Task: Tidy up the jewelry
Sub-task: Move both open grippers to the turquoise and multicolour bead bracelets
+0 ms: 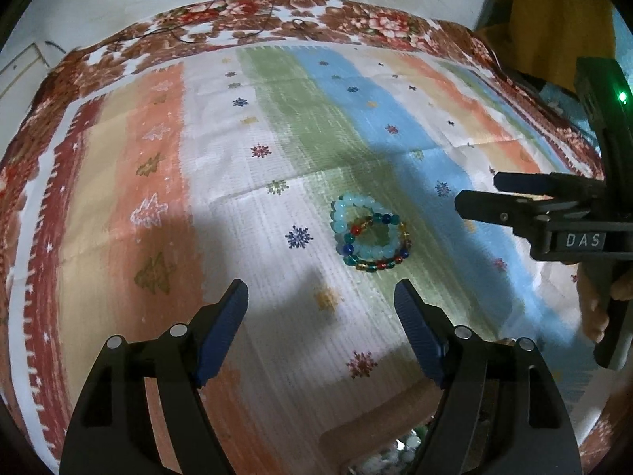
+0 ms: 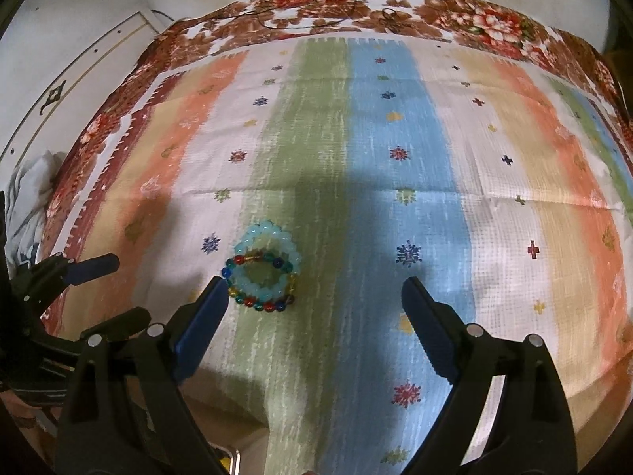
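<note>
So both grippers are hanging spread wide with nothing in them. In the left wrist view, the left gripper [image 1: 321,297] is sitting low center and the bracelets [image 1: 370,233], pale blue and multicolored beads piled together, are lying just above it on the striped cloth [image 1: 221,182]. In the right wrist view, the right gripper [image 2: 314,295] is hovering with the bracelets [image 2: 263,273] beside its left finger.

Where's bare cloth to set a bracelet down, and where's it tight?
Free: the blue stripe right of the bracelet pile, between the right gripper fingers, and the peach and cream stripes beyond it. Also the far cloth up to the floral border. Tight: around the pile, where the left gripper reaches in from the left.
</note>
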A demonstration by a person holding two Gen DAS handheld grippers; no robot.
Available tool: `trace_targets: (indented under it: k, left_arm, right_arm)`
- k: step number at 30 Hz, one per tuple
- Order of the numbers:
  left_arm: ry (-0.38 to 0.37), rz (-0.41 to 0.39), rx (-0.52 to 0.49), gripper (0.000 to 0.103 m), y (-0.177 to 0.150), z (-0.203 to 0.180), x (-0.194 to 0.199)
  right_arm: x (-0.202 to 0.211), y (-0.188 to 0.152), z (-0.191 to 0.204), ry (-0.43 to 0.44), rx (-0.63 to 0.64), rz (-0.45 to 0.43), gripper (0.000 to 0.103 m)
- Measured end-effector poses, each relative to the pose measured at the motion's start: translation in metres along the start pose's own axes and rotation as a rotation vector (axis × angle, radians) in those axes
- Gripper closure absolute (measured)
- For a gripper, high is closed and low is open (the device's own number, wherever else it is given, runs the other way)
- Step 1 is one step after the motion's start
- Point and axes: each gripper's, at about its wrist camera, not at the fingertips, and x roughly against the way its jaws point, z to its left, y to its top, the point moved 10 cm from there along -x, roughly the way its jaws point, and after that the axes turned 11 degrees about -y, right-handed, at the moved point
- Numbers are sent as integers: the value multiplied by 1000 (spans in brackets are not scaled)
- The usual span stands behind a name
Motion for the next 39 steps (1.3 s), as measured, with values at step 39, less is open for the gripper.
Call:
trace_targets:
  k: [39]
  left_arm:
    - [-78, 138, -264, 29, 17, -9, -72]
  right_arm:
    - [-87, 18, 15, 78, -37, 152, 17]
